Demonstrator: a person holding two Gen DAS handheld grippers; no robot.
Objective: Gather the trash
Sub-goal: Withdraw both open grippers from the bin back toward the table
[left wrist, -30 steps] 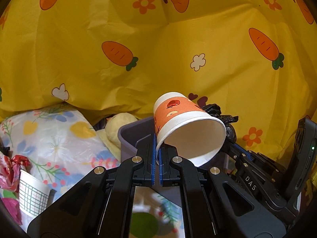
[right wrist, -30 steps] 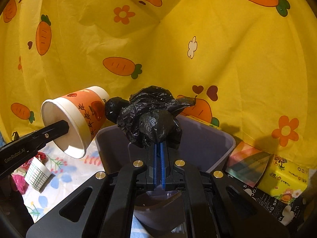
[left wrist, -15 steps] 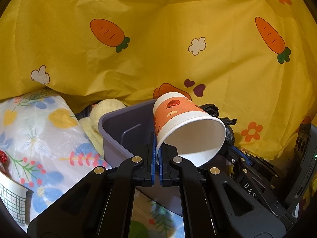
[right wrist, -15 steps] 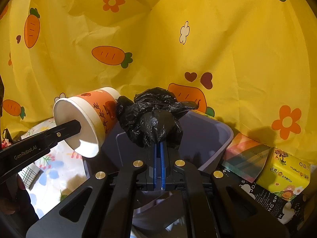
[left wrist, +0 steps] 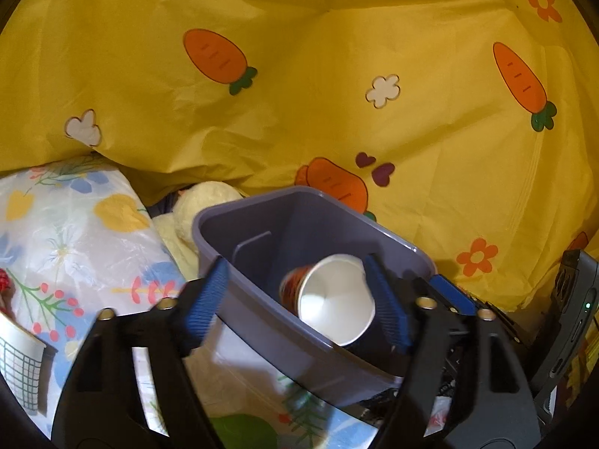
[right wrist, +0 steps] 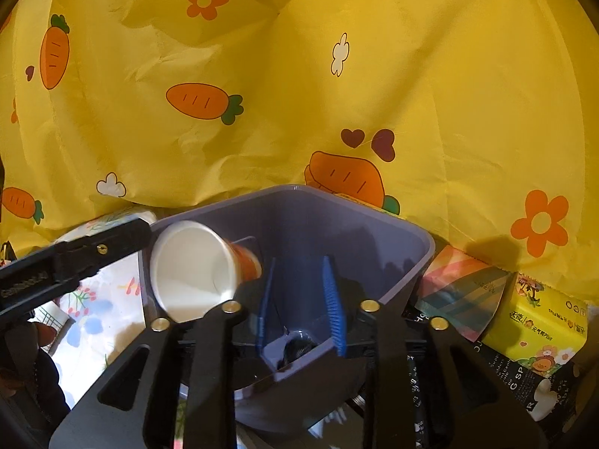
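A grey plastic bin [left wrist: 258, 220] stands against the yellow carrot cloth; it also shows in the right wrist view [right wrist: 411, 247]. An orange and white paper cup [left wrist: 333, 299] is loose in the bin's mouth, open end toward me; it shows in the right wrist view [right wrist: 194, 265] too. My left gripper [left wrist: 299, 299] is open over the bin's near rim, its blue pads either side of the cup. My right gripper [right wrist: 299, 299] is open and empty over the bin. The black plastic bag [right wrist: 295, 348] lies low inside the bin, mostly hidden.
A flowered plastic sheet [left wrist: 75, 232] covers the surface on the left, with a pale yellow cloth [left wrist: 202, 202] beside the bin and a checked paper cup [left wrist: 18, 366] at the far left. A yellow tissue pack [right wrist: 535, 321] and striped packet [right wrist: 460, 292] lie right of the bin.
Both grippers opened over the bin. The cup left my left gripper and dropped into the bin's mouth. The black bag left my right gripper and fell inside.
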